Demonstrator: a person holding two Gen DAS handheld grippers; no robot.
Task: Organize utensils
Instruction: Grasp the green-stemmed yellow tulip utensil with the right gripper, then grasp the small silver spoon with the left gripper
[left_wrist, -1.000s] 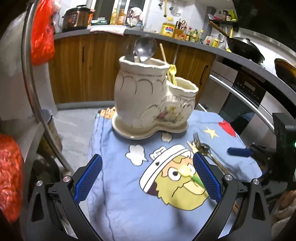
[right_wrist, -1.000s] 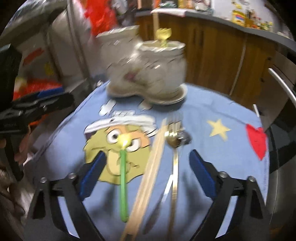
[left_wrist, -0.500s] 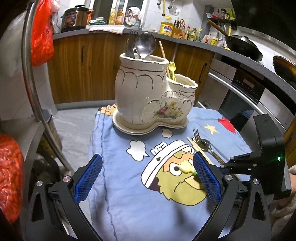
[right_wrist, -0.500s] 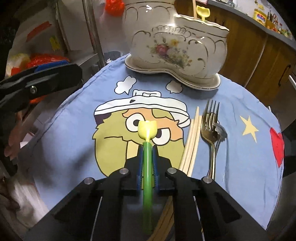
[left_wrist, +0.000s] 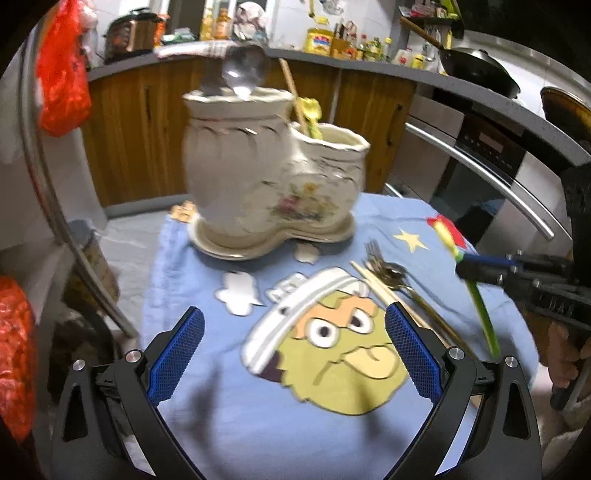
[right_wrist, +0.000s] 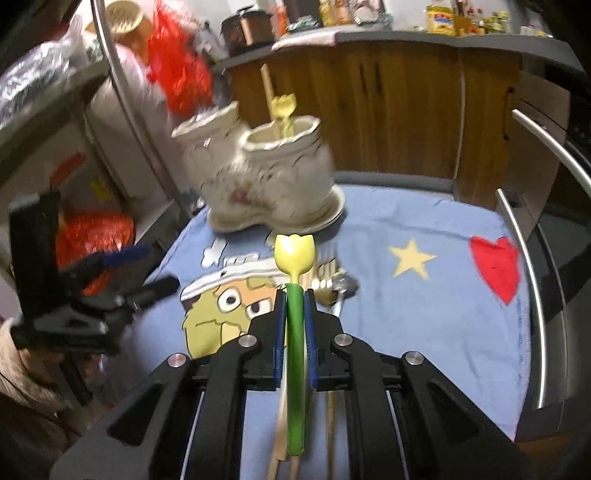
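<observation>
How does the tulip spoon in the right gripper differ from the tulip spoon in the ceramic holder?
The held tulip spoon is clamped in the right gripper, above the blue cloth; the other tulip spoon stands in the ceramic holder's lower compartment. The held one shows its whole green handle; the other hides its handle inside. Both have yellow tulip-shaped ends.

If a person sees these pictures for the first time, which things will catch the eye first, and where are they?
First is the green tulip-shaped utensil, clamped in the right gripper and lifted above the blue cartoon cloth. Behind it, at the far edge of the cloth, stands the cream boot-shaped ceramic holder, already holding a spoon and other utensils. The left gripper hangs open and empty over the cartoon face, beside the fork and chopsticks left on the cloth.
</observation>
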